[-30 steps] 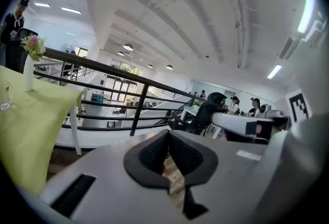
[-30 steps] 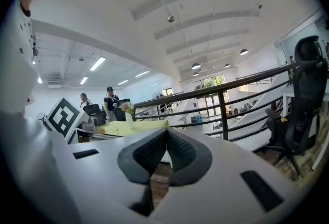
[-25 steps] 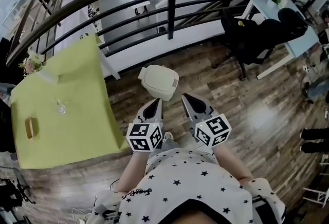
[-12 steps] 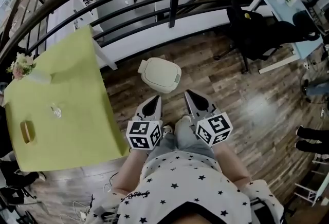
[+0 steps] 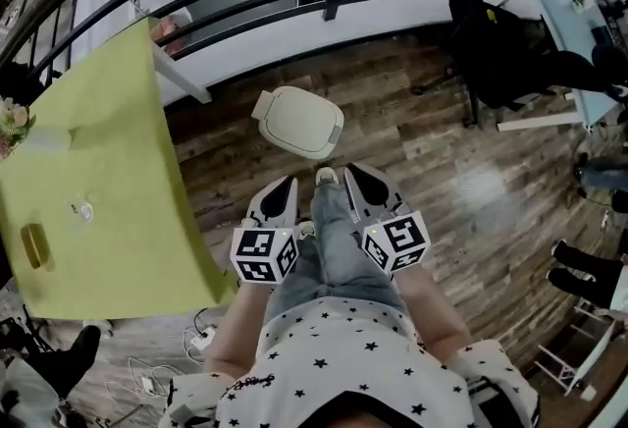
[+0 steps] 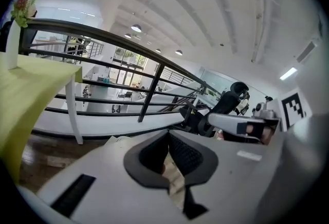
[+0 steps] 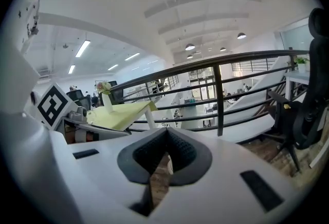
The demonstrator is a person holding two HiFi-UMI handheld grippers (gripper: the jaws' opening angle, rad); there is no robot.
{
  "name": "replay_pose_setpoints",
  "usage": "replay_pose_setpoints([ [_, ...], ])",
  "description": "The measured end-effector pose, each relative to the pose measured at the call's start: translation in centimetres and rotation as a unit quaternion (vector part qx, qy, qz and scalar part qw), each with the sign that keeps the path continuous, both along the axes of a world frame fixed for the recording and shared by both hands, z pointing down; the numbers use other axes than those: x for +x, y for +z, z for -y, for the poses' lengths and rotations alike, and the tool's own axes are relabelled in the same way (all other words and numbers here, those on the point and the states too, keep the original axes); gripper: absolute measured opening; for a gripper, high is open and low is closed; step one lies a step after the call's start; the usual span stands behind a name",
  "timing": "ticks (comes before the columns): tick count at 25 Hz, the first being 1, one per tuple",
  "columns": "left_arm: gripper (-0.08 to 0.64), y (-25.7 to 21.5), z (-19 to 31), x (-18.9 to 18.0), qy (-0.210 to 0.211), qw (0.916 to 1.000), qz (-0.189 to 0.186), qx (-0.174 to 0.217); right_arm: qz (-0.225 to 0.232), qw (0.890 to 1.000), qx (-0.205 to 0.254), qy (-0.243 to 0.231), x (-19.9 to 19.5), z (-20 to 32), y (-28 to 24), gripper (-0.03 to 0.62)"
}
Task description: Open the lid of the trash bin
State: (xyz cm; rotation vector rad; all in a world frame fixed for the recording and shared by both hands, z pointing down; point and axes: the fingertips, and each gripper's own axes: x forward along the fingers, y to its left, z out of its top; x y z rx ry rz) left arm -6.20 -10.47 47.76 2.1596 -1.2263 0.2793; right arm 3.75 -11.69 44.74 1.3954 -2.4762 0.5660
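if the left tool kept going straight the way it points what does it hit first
Probably the railing: the left tool looks level at it in its own view. In the head view it aims toward the trash bin, which seems lower.

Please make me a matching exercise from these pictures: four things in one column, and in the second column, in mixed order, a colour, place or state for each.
1. trash bin
2. table
3. office chair
4. left gripper

a. black, at the upper right of the head view
b. yellow-green, at the left of the head view
c. jaws together, nothing between them
d. cream, lid down, in the middle of the head view

Pairs: 1-d, 2-b, 3-a, 4-c.
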Motion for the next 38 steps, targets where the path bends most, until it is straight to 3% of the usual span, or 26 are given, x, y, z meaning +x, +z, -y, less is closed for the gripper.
replay_pose_setpoints([
  [18,0.012,13.4,6.9,3.4,0.009,0.9953,0.042,-0.086,-0.073,0.993,-0.089,-0.023,4.8,8.9,19.5,-0.006],
  [27,0.012,19.0,7.9,4.8,0.02,0.9916,0.049,-0.118,-0.083,0.984,-0.157,-0.026,5.6,10.5,29.3,-0.006],
  [38,0.012,23.5,7.5,5.1,0.001,0.988,0.042,-0.149,-0.117,0.97,-0.211,-0.043,6.1,10.8,39.1,-0.006],
])
